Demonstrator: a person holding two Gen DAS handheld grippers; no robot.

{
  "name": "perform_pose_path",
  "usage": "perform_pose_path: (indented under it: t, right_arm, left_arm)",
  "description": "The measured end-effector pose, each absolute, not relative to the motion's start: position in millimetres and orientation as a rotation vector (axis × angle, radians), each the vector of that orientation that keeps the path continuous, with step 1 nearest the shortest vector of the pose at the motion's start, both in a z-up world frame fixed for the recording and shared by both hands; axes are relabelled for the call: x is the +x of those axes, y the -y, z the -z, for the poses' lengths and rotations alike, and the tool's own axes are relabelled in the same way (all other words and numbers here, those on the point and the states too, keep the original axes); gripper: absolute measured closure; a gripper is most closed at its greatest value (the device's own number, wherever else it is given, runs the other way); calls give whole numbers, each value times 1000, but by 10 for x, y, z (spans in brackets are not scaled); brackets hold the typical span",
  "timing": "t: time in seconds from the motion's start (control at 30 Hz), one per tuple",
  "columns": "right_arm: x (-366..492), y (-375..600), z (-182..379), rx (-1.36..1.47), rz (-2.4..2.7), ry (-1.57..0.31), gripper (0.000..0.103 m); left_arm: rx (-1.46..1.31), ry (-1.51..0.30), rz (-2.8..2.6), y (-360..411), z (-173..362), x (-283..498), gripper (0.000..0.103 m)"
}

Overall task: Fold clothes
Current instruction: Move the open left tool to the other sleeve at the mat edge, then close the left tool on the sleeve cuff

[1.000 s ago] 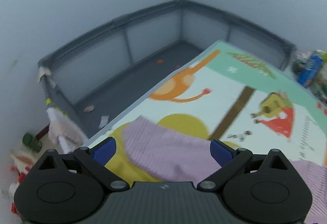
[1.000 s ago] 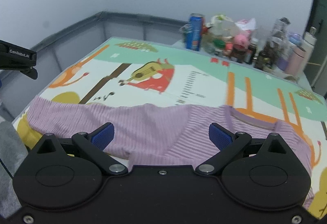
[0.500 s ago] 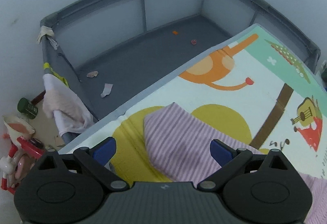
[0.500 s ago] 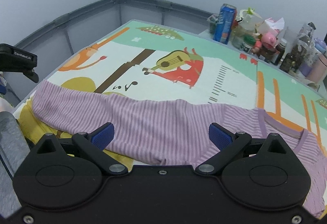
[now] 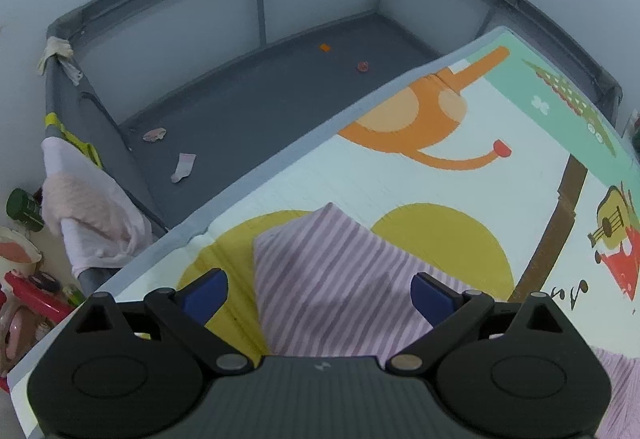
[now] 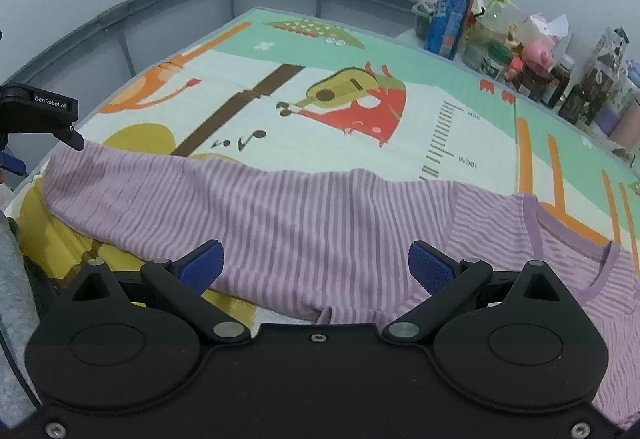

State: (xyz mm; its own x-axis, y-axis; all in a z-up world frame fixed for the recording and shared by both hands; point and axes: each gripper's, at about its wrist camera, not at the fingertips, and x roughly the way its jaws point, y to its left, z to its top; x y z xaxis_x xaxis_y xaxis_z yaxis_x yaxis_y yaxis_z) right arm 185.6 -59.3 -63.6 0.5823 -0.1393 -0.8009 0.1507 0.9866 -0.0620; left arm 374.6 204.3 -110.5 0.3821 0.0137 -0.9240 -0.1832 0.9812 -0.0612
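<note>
Nearby, cluttered bottles point(image 6: 560, 79) beside mat point(image 6: 400, 51), playpen point(image 5: 280, 87) beyond.

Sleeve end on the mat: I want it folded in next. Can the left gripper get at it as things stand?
Probably yes. The left gripper is open, the striped sleeve lies flat on the mat between its fingers, and nothing covers it.

Striped sleeve point(image 5: 332, 279) between spread jaws
</note>
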Motion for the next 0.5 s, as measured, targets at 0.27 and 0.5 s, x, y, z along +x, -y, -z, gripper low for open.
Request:
perform_pose_path:
  t: [0.27, 0.5]
  right_arm:
    - [1829, 702, 643, 33, 193, -933, 4]
    - [1753, 800, 613, 58, 217, -931, 4]
  left_arm:
    - [-138, -1212, -116, -1940, 1222, 3822, 13]
    - [-156, -1256, -129, -1953, 1355, 3841, 30]
